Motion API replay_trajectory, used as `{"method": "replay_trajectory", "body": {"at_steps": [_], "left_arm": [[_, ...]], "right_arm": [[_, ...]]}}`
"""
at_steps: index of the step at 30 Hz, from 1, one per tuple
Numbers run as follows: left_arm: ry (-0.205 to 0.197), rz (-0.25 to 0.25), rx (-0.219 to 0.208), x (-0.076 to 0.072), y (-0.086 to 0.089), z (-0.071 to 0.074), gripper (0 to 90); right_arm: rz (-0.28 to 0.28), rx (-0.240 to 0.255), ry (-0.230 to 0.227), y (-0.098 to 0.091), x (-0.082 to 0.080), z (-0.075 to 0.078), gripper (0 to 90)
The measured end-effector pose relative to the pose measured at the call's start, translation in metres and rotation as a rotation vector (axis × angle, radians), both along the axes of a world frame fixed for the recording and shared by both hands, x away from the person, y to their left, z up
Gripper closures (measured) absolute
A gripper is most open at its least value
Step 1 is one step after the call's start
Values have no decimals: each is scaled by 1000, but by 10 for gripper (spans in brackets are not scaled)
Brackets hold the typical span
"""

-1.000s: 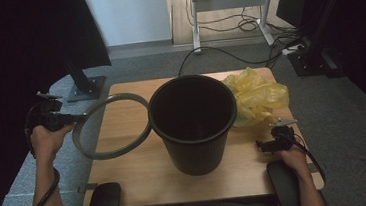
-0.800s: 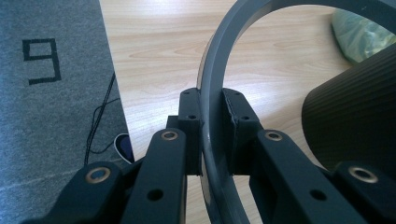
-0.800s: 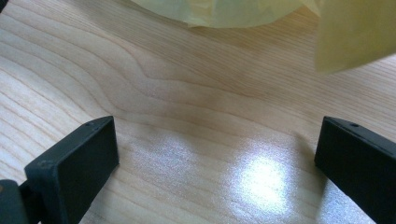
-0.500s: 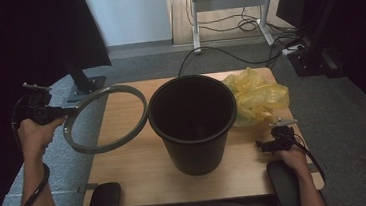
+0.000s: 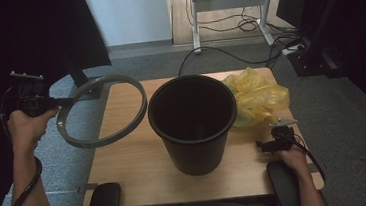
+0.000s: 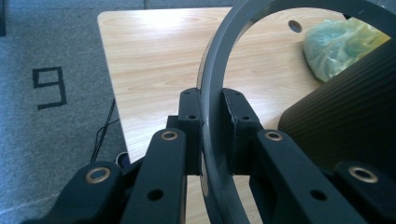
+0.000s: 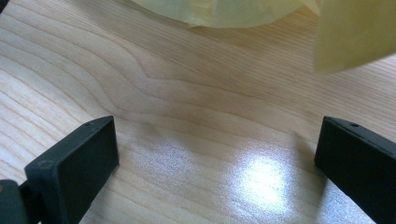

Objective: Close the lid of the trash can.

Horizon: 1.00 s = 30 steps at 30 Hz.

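Fingers of the left gripper (image 6: 212, 126) clamp the grey ring (image 5: 102, 111); right gripper (image 7: 217, 154) spread wide, nothing between its jaws.

High view: ring held in the air at left of frame, tilted, over the left edge of the table (image 5: 136, 162), just beside the black bin (image 5: 192, 122) but apart from it. Yellow bag (image 5: 255, 94) lies crumpled to the right of the bin, touching its far side. Right gripper rests on the wood at lower right, near the bag. Judged step: ring is off the bin, so the bag goes in next. Next move calls for the right gripper to pinch the bag's film and carry it over the bin mouth while the ring stays clear.
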State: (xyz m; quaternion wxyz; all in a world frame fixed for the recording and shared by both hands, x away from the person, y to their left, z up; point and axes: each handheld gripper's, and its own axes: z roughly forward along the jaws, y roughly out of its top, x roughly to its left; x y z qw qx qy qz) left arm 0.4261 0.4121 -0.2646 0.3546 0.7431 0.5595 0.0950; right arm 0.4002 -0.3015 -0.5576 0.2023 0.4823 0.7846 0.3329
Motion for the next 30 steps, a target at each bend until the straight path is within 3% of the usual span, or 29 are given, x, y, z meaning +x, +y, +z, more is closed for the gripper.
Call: {"method": "replay_trajectory", "body": {"at_steps": [30], "left_arm": [[3,-132,8,29,-78,-10,788]], "right_arm": [[12,0,2,0,-1,0,0]]}}
